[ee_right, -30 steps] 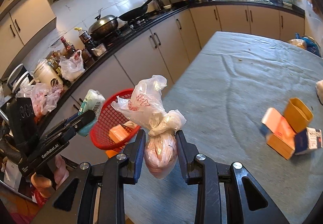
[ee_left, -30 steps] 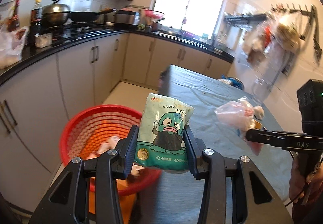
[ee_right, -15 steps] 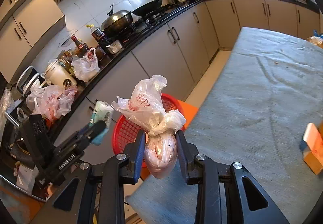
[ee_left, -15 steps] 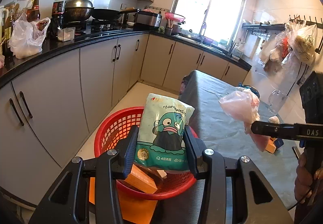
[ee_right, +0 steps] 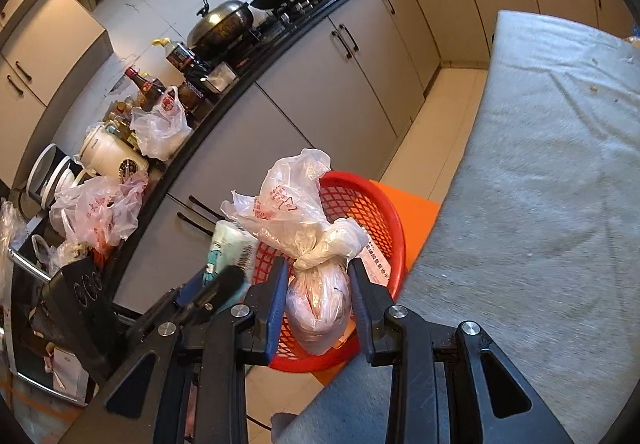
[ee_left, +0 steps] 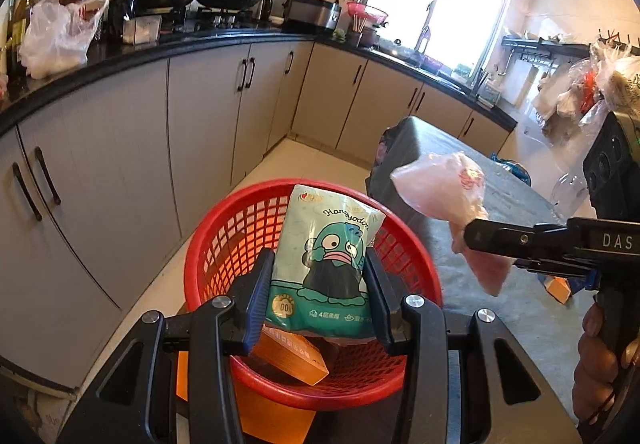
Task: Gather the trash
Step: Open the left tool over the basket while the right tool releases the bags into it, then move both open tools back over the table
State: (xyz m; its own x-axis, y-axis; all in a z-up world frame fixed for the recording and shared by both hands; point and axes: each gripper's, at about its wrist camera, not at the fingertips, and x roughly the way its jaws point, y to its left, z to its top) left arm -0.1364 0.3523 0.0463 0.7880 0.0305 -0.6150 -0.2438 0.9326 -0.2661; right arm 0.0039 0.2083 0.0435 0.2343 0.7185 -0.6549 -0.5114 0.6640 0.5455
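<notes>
My left gripper [ee_left: 318, 298] is shut on a teal tissue pack [ee_left: 326, 264] with a cartoon fish, held right above the red mesh basket [ee_left: 224, 240]. My right gripper [ee_right: 318, 304] is shut on a knotted plastic bag [ee_right: 316, 300] with pinkish contents, over the basket's near rim [ee_right: 390, 212]. The bag [ee_left: 448, 192] and the right gripper [ee_left: 520, 240] also show in the left wrist view, just right of the basket. The tissue pack [ee_right: 228, 248] and the left gripper show in the right wrist view. An orange box [ee_left: 292, 358] lies inside the basket.
The basket sits on an orange stool [ee_right: 412, 208] beside the grey-cloth table [ee_right: 540, 184]. Kitchen cabinets [ee_left: 120, 148] with a black counter run on the left, holding bottles, pots and plastic bags [ee_left: 56, 36]. An orange box [ee_left: 558, 290] lies on the table.
Both grippers have moved left off the table toward the basket, each with its load. The basket now lies directly under the tissue pack and under the bag.
</notes>
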